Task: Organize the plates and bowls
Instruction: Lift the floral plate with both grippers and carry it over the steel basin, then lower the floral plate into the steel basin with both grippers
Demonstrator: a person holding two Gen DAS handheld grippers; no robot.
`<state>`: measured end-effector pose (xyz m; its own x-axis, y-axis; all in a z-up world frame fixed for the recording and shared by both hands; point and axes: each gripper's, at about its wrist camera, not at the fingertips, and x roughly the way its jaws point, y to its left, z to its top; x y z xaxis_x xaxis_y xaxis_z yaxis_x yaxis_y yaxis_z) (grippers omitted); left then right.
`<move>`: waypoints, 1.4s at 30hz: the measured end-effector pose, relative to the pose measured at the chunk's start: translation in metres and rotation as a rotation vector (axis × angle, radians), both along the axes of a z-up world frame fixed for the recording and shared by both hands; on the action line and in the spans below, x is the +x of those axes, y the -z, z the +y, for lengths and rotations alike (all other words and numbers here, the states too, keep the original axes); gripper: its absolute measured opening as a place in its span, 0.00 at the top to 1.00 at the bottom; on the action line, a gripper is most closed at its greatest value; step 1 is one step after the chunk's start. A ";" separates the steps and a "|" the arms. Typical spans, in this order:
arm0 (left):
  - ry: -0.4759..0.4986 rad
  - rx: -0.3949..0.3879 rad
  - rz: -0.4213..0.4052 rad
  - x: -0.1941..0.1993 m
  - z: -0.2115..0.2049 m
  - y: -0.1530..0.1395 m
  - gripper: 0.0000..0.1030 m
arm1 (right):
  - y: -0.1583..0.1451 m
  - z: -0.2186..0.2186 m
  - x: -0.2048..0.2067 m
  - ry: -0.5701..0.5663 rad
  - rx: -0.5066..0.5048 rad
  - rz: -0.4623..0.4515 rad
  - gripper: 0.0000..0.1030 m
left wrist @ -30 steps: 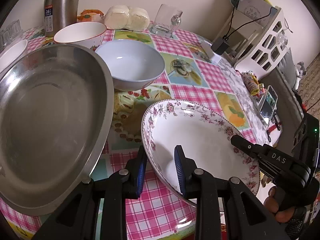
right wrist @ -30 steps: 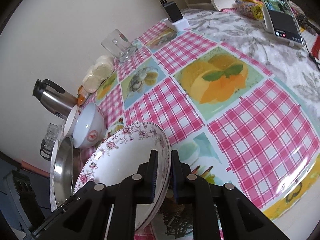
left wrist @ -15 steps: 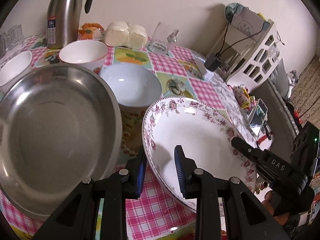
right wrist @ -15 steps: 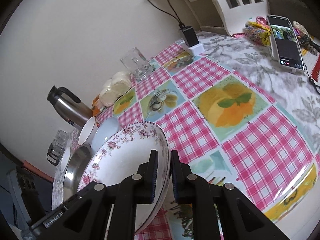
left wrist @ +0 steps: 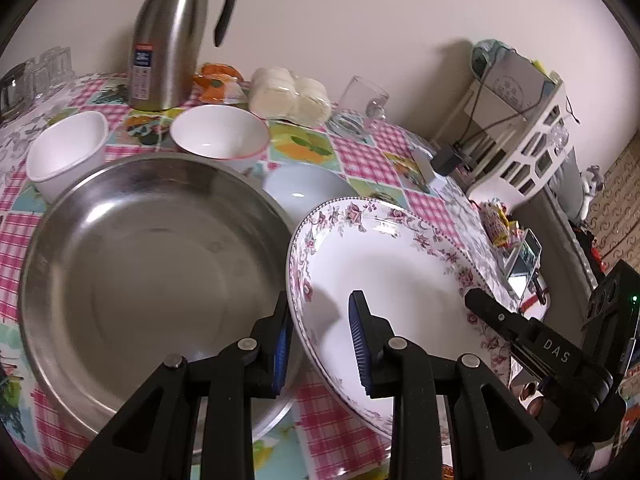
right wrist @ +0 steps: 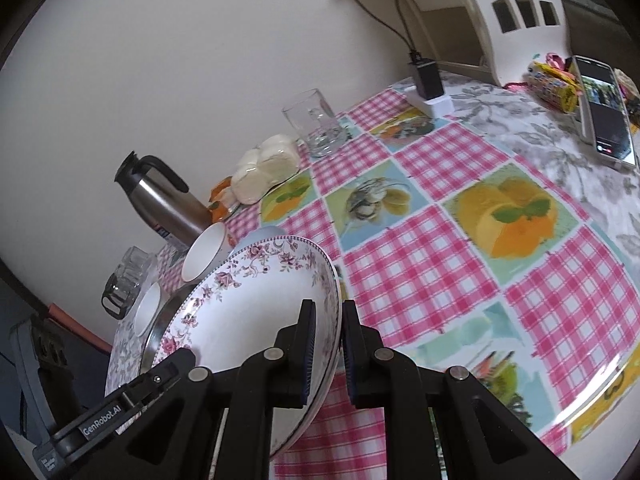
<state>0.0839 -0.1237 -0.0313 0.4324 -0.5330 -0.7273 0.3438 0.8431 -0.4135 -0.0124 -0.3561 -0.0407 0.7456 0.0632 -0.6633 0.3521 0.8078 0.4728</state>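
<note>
A floral-rimmed white plate [left wrist: 392,264] is held up off the table and tilted. My left gripper [left wrist: 320,344] is shut on its left rim and my right gripper [right wrist: 326,352] is shut on its right rim [right wrist: 256,308]. A large steel basin [left wrist: 152,264] lies just left of the plate. Behind them stand a pale blue bowl [left wrist: 304,192], a red-rimmed white bowl [left wrist: 218,136] and a white squarish bowl [left wrist: 66,152]. The right gripper also shows at the lower right of the left wrist view [left wrist: 480,304].
A steel thermos jug [left wrist: 168,36], wrapped buns [left wrist: 290,94] and a glass mug [left wrist: 360,104] stand by the back wall. A white rack [left wrist: 532,136] and a phone [right wrist: 606,112] are to the right. Checked cloth [right wrist: 460,248] covers the table.
Both grippers have lifted the floral plate higher off the table. It now sits closer to the steel basin and covers more of the blue bowl.
</note>
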 end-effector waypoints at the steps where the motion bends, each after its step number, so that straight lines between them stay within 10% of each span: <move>1: -0.005 -0.002 0.000 0.001 0.003 0.000 0.72 | 0.000 0.004 0.002 -0.004 -0.002 0.001 0.87; 42: -0.259 -0.026 0.067 0.050 0.148 0.015 0.72 | 0.027 0.148 0.082 -0.224 -0.033 0.086 0.87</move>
<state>0.1335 0.0244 -0.0463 0.5078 -0.4299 -0.7466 0.0892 0.8882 -0.4507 0.0700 -0.2085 -0.0675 0.6558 0.1979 -0.7285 0.2007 0.8846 0.4210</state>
